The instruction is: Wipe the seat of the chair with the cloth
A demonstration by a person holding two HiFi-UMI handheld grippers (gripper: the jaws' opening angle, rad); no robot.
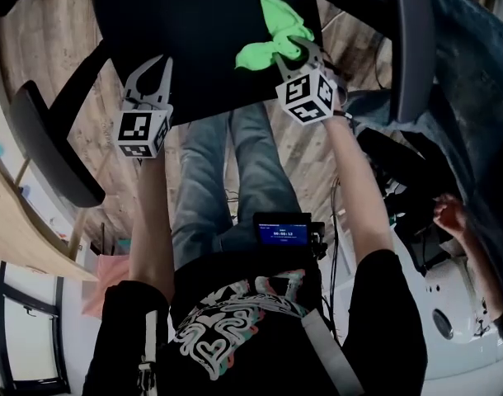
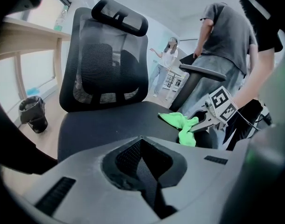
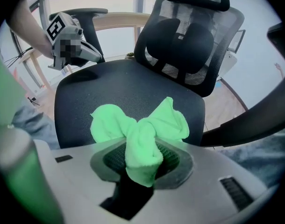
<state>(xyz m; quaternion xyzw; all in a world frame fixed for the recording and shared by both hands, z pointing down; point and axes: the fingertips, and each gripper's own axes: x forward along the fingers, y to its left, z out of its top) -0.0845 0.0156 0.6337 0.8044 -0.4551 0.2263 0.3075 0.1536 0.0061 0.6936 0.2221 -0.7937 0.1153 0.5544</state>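
While the right gripper (image 1: 306,50) has its jaws clamped on the middle of the green cloth (image 1: 273,30), the bunched fabric fills the gap between them and its two loose ends fan out forward over the black seat (image 1: 194,31) of the office chair. In the head view the cloth sits on the person's right side of the seat, close to the front edge. The left gripper's camera shows one end spread flat on the cushion and the other drooping by the jaws.

The left gripper (image 1: 161,63) is at the front left edge of the seat, well apart from the cloth. Its jaws are pressed together at the tips with nothing between them. Whether it touches the cushion cannot be told.

Behind the seat rises the mesh backrest (image 2: 103,73) with its headrest (image 2: 119,15) on top. An armrest (image 1: 54,151) stands out on the person's left and another armrest (image 1: 404,40) on the right. A dark waste bin (image 2: 32,113) stands on the floor beside a pale wooden desk (image 2: 21,36), and a second person in a grey shirt (image 2: 229,36) stands just beyond the chair
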